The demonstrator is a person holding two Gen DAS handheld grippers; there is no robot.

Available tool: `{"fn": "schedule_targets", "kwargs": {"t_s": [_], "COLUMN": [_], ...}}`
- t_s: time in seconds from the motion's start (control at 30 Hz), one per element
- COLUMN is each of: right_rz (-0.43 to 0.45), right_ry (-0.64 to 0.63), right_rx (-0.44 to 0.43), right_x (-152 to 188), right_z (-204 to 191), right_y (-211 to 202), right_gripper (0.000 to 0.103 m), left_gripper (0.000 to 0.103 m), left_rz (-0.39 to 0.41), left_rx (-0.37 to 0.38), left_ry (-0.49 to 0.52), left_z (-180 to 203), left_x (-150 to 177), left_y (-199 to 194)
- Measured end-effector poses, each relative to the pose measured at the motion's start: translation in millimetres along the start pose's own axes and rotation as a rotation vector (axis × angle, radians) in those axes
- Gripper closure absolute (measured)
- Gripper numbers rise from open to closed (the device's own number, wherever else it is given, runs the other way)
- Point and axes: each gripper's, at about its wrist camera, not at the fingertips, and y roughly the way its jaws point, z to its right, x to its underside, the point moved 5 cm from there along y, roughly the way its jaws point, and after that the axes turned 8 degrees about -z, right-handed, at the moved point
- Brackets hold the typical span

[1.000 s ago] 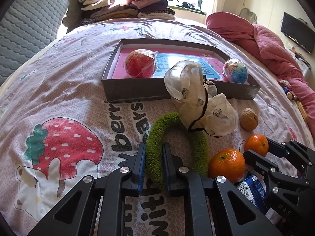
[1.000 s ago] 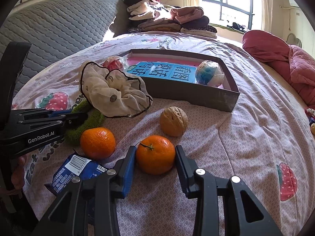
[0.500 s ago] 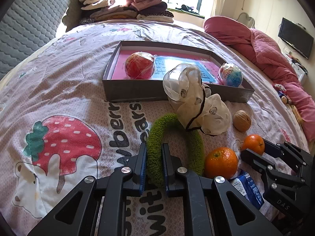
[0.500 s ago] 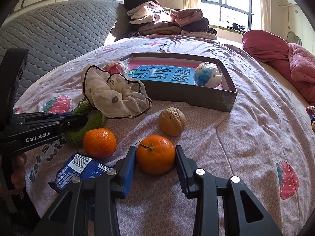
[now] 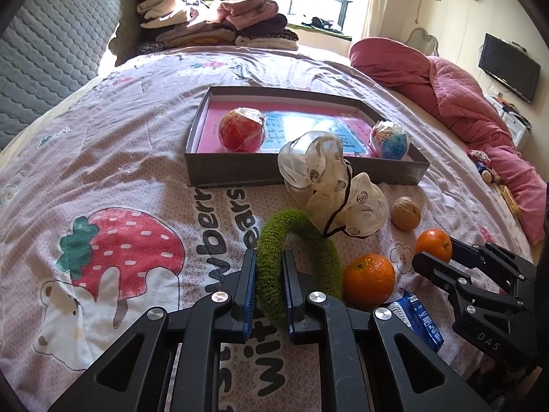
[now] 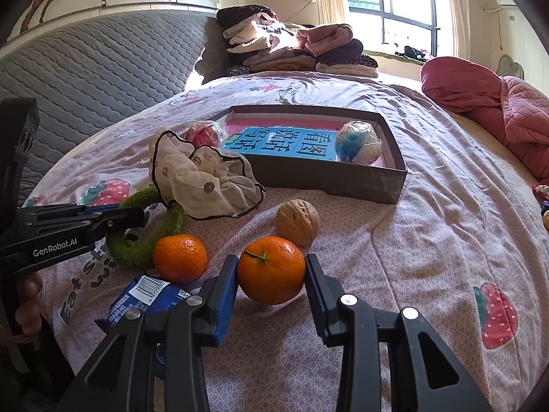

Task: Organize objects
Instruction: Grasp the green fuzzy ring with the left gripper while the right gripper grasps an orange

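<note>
**Left wrist view: soft ring pinched, round fruit clamped**

Left wrist view shows the left tongs pressed almost together on the near arc of a fuzzy green fabric ring, which lies on the pink strawberry-print bedspread. The ring looks light, plush and floppy; it squashes flat between the pads, so it should not slip, but its free loop will probably sag and swing when lifted. A cream spotted scrunchie with a dark edge rests against the ring's far arc and could drag along with it.

In the right wrist view, the right tongs pinch a small orange mandarin with a green stem across its widest part. That fruit is likely firm but thin-skinned, smooth and rounded, so the middle is the sensible place to hold it; a hard squeeze could bruise it, and an off-centre grip could let it roll out.

A second mandarin, a tan walnut and a blue foil snack packet lie nearby on the bed. Beyond them sits the shallow grey cardboard box, already holding two wrapped balls and a blue booklet, the probable destination.
</note>
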Motion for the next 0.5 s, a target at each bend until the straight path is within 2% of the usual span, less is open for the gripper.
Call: {"fn": "schedule_targets", "kwargs": {"t_s": [0.5], "right_rz": [0.042], "right_ry": [0.005], "right_rx": [-0.007], "right_x": [-2.2], "right_z": [0.7], "right_y": [-12.3], "right_gripper": [0.064], "left_gripper": [0.089], "left_rz": [0.067], "left_rx": [-0.035], "left_ry": [0.009], "left_z": [-0.8], "left_x": [-1.9], "left_y": [-28.3]}}
